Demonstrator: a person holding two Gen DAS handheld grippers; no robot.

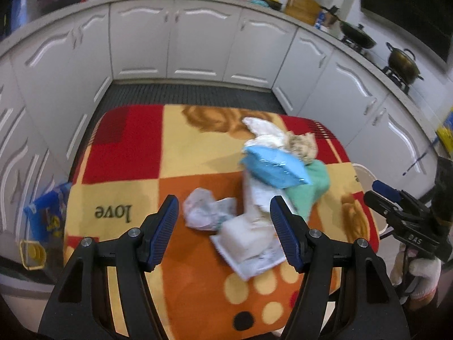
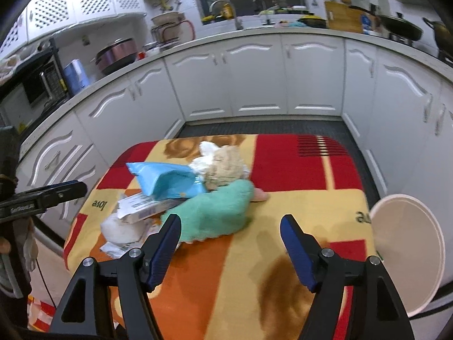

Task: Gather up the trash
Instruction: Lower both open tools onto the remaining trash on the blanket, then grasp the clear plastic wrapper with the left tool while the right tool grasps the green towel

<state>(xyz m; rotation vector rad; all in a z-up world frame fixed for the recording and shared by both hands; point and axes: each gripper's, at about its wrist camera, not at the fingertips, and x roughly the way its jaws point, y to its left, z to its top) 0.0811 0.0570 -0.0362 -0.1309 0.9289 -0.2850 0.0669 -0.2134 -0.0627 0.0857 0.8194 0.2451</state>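
Left wrist view shows our left gripper (image 1: pixel 223 226) spread wide, empty above the trash pile (image 1: pixel 254 212) on the blanket (image 1: pixel 127 155), while our right gripper (image 2: pixel 230 243) hangs released beside the white bin (image 2: pixel 407 255).

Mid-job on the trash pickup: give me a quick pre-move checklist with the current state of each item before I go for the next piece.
1. Left gripper jaws open and empty: ok.
2. Right gripper jaws open and empty: ok.
3. Trash within view of the left gripper: ok, the crumpled white wrapper and flat white packaging lie just ahead of it.
4. White bin open to receive trash: ok, it stands at the table's right edge.
5. Blue packet free to lift: not ok, it lies on the pile, overlapping the green cloth.
6. Whether the green cloth counts as trash: cannot tell.
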